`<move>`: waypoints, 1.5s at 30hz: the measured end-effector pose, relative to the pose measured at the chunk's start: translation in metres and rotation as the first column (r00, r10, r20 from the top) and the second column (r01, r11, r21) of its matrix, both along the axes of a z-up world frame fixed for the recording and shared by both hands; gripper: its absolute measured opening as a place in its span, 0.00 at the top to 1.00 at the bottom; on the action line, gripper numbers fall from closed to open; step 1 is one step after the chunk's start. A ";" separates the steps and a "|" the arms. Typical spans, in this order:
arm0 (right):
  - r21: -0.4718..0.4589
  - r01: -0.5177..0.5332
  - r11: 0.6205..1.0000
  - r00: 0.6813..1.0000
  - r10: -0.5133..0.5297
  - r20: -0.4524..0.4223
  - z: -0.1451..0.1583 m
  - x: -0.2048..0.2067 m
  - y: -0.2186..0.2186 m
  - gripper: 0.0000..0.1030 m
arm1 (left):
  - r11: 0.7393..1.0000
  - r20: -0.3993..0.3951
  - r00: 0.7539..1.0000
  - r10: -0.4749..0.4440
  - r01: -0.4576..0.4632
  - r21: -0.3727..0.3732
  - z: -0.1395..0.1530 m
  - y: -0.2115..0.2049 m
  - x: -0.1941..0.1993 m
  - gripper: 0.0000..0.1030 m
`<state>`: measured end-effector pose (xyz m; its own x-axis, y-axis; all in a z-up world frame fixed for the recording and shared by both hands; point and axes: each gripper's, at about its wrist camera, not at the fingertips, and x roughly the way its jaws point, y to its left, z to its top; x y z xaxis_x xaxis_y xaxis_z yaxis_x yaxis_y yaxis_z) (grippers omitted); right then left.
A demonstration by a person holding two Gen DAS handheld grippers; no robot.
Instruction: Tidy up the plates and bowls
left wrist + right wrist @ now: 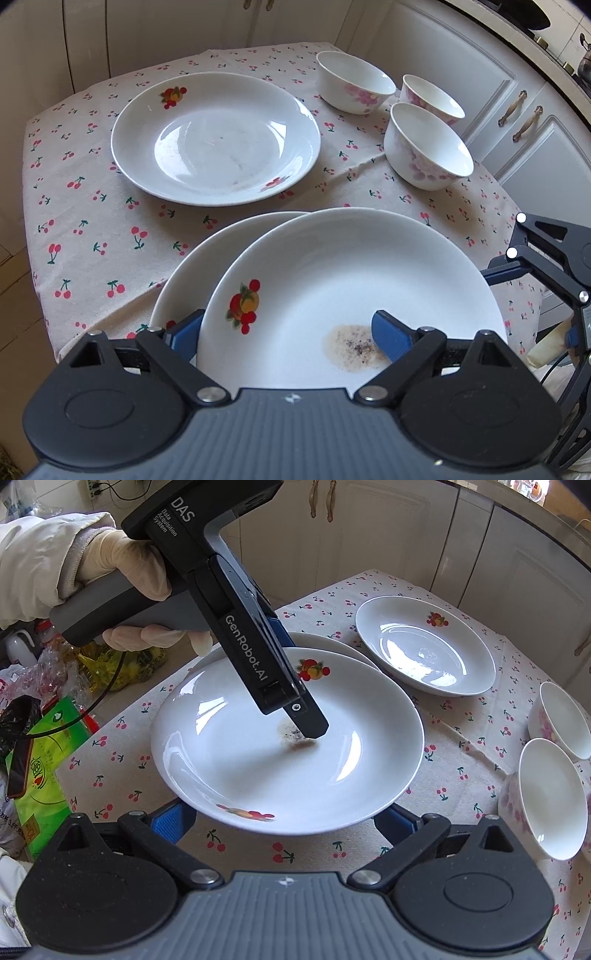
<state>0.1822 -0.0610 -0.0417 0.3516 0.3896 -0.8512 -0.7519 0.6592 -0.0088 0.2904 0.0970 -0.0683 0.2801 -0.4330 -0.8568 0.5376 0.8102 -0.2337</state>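
the left gripper is spread wide across the stained plate: one blue finger sits outside the rim on its left, the other rests over the inner surface at the edge of the brown speckled stain. whether the pads truly pinch the rim cannot be told; they look apart, not pressed together. this plate lies tilted over a second plate just beneath and to the left of the fingers. straight ahead of the tool, well apart, the third plate lies flat on the cherry tablecloth, and ahead to the right stand three bowls, close together.

the right gripper hangs just short of the near rim of the same stained plate, jaws spread wide and empty, one blue finger at each side below the rim. beyond it, the gloved hand holds the left tool slanting down into the plate. far right of this tool, two of the bowls sit near the cloth's edge.

risks, as a judgement: with one finger only on the glossy inner face, the plate may slip or tip when lifted, knocking the plate beneath. the stain could smear onto the pad. a swing rightward might clip the bowls.
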 end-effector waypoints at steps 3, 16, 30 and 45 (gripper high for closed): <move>-0.002 -0.004 1.000 1.000 0.004 0.000 -0.001 -0.001 0.002 0.00 | 1.000 0.005 1.000 0.004 -0.004 -0.008 0.001 0.003 0.000 0.10; -0.006 0.004 1.000 1.000 -0.004 0.010 -0.002 -0.001 0.004 0.00 | 1.000 0.036 0.999 0.021 -0.021 0.006 0.008 0.009 -0.002 0.10; 0.012 0.042 0.999 0.997 -0.043 0.058 0.003 -0.007 -0.008 0.00 | 0.997 0.113 0.992 0.062 -0.067 0.040 0.020 0.014 -0.016 0.08; 0.198 0.170 0.965 0.970 -0.200 0.141 0.033 -0.024 -0.054 0.00 | 0.999 0.376 0.926 0.028 -0.036 0.014 0.046 -0.003 -0.095 0.02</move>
<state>0.1581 -0.1146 -0.0082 0.5565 0.4490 -0.6990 -0.6155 0.7880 0.0161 0.1958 0.0938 -0.0221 0.5964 -0.4016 -0.6950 0.5561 0.8311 -0.0030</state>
